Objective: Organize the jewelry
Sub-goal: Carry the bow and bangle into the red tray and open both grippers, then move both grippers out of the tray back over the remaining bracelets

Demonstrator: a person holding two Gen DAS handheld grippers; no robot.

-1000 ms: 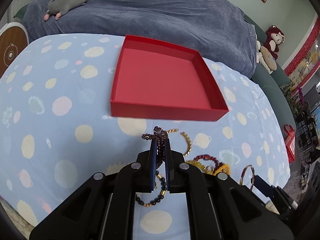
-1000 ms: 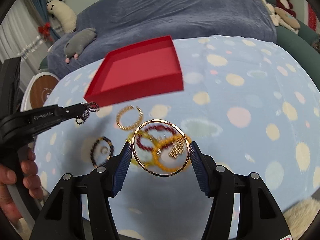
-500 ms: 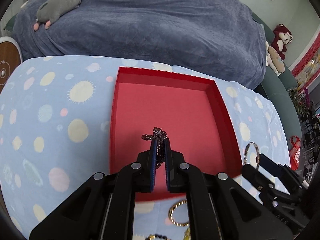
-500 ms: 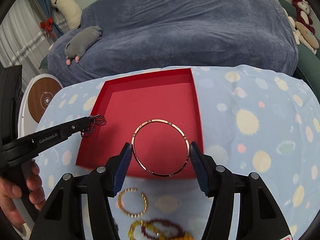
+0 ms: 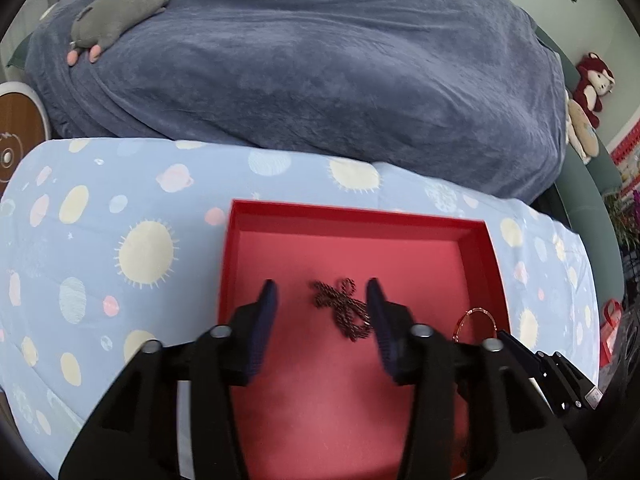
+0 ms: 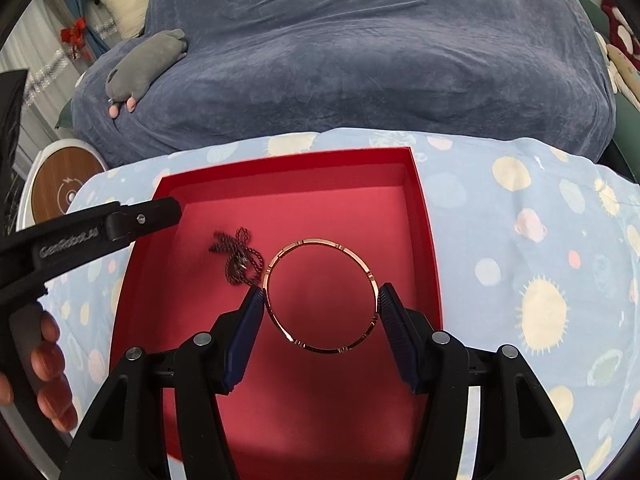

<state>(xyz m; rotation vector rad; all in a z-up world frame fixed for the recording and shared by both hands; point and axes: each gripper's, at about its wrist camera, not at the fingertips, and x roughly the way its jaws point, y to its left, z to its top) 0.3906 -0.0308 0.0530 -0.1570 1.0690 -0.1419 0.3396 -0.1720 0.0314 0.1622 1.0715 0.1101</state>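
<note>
A red open box [image 5: 360,216] [image 6: 428,240] lies on the spotted blue cloth. My left gripper [image 5: 322,300] is open above the box, and a dark beaded bracelet [image 5: 344,312] [image 6: 238,258] lies loose, blurred, on the box floor between its fingers. My right gripper [image 6: 322,300] is shut on a thin rose-gold bangle [image 6: 320,296] and holds it flat over the box. The bangle's edge [image 5: 476,318] and the right gripper show at the lower right of the left wrist view. The left gripper's finger [image 6: 120,224] reaches in from the left in the right wrist view.
A bed with a dark blue blanket [image 5: 320,60] lies beyond the cloth, with a grey plush toy [image 5: 120,16] on it. A round white and wood robot vacuum [image 6: 64,188] sits at the left. Stuffed toys [image 5: 592,80] sit at the far right.
My left gripper has opened and let go of the dark beaded bracelet, which dropped into the red box. Both grippers moved further over the box; the right still holds the bangle.
</note>
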